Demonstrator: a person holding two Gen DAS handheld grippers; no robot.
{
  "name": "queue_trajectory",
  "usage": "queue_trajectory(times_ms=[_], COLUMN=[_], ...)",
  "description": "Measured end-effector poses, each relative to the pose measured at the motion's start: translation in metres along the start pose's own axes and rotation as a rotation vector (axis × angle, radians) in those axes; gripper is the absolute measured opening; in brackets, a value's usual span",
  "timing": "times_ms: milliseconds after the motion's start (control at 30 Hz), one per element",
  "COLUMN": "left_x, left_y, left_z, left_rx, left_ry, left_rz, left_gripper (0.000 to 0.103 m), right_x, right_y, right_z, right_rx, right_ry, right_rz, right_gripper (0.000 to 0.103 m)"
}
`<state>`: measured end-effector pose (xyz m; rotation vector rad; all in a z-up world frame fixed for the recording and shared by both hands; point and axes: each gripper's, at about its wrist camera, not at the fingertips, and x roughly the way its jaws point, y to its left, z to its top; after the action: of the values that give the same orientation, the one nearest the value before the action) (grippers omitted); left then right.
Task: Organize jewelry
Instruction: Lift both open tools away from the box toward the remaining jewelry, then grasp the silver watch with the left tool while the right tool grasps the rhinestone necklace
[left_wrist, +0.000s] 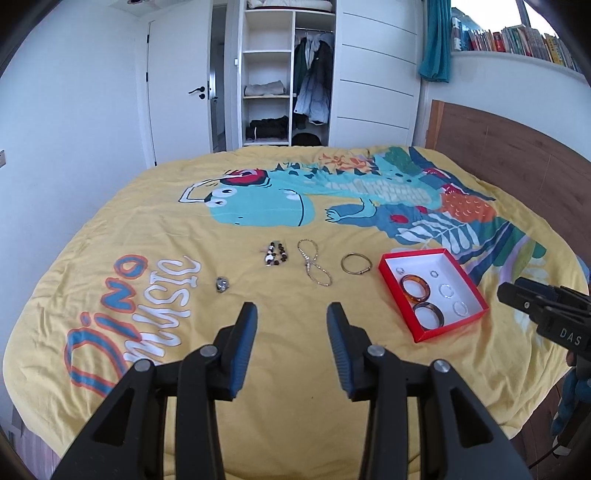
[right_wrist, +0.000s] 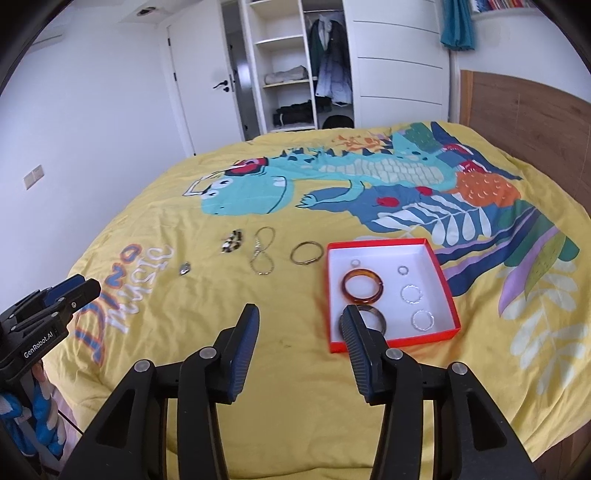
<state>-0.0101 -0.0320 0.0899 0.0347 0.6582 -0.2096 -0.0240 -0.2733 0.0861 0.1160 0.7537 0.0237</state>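
Observation:
A red box (left_wrist: 391, 286) (right_wrist: 448, 288) with a white inside lies on the yellow bedspread and holds an amber bangle (left_wrist: 415, 286) (right_wrist: 362, 286), a dark bangle (left_wrist: 428, 315) (right_wrist: 373, 319) and several small silver rings. Left of the box on the cover lie a gold bangle (left_wrist: 355, 263) (right_wrist: 306, 252), a chain necklace (left_wrist: 314, 266) (right_wrist: 263, 255), a beaded bracelet (left_wrist: 274, 254) (right_wrist: 232, 240) and a small silver piece (left_wrist: 222, 284) (right_wrist: 184, 268). My left gripper (left_wrist: 291, 314) is open and empty, short of the necklace. My right gripper (right_wrist: 299, 317) is open and empty at the box's near left corner.
The yellow dinosaur bedspread (left_wrist: 258, 369) covers the whole bed. A wooden headboard (left_wrist: 498, 147) stands at the right. An open wardrobe (left_wrist: 288, 74) and a white door (left_wrist: 177, 88) are beyond the bed's far edge. A bookshelf (left_wrist: 517, 40) is at the upper right.

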Motion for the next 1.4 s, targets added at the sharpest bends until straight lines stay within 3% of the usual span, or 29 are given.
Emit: queue_trajectory(times_ms=[267, 600, 1033, 1133, 1233, 1400], left_x=[-0.007, 0.027, 0.137, 0.166, 0.193, 0.244], left_y=[0.012, 0.030, 0.081, 0.098, 0.116, 0.141], left_z=[-0.004, -0.006, -0.043, -0.042, -0.032, -0.011], left_rx=[-0.017, -0.048, -0.183, -0.239, -0.287, -0.336], left_ry=[-0.019, 0.018, 0.196, 0.210, 0.197, 0.183], left_rz=[0.001, 0.009, 0.080, 0.091, 0.110, 0.132], left_gripper=[0.038, 0.038, 0.038, 0.038, 0.052, 0.052], right_x=[-0.001, 0.034, 0.139, 0.175, 0.204, 0.252], right_y=[0.027, 0.048, 0.060, 0.060, 0.060, 0.062], right_z=[0.001, 0.004, 0.012, 0.018, 0.026, 0.043], right_rx=[-0.043, -0.068, -0.083, -0.078, -0.072, -0.073], right_ry=[0.000, 0.045, 0.135, 0.154, 0.165, 0.161], right_rz=[0.005, 0.024, 0.121, 0.138, 0.147, 0.162], right_gripper=[0.048, 0.050, 0.051, 0.051, 0.051, 0.051])
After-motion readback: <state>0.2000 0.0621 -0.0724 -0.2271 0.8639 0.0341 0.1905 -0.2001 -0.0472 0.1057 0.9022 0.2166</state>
